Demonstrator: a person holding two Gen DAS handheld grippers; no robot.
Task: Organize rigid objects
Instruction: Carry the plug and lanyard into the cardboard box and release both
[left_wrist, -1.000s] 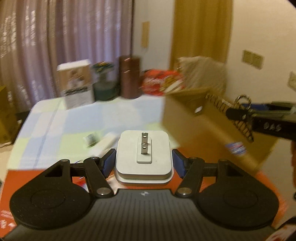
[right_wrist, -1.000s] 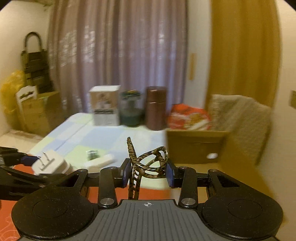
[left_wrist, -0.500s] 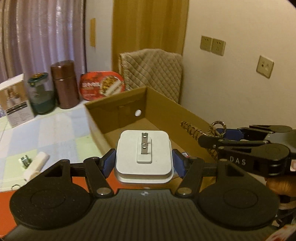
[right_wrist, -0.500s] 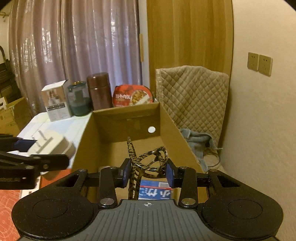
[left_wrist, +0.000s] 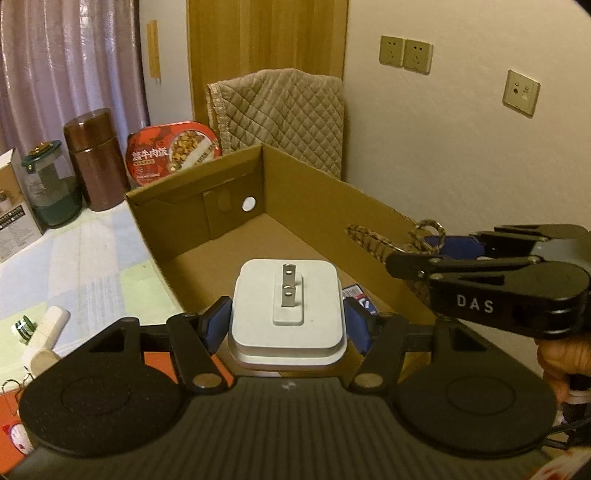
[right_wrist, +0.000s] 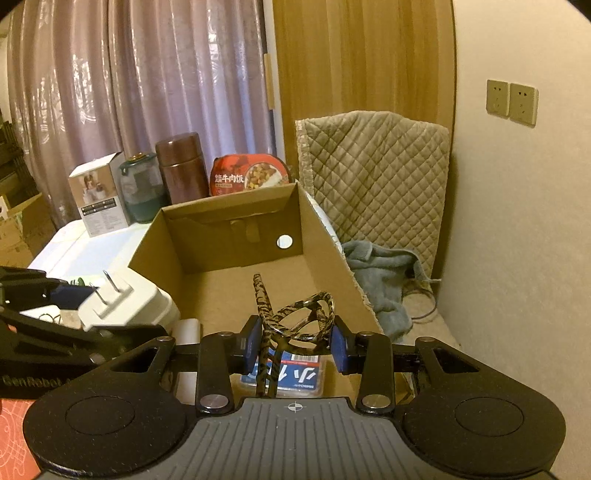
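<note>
left claw (left_wrist: 288, 321) grips white square plastic plug (left_wrist: 287, 314) by flat sides, hard, light | right claw (right_wrist: 293, 345) grips striped hair clip (right_wrist: 295, 317), stiff, thin | open brown cardboard box (left_wrist: 207, 206) ahead

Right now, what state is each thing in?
left gripper: shut on the white charger, prongs facing the camera
right gripper: shut on the striped hair clip
cardboard box: open-topped, holding a blue packet
brown canister: upright, lidded
green jar: upright, lidded

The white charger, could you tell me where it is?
In the left wrist view, the white charger sits clamped in the left tongs, above the cardboard box.
</note>
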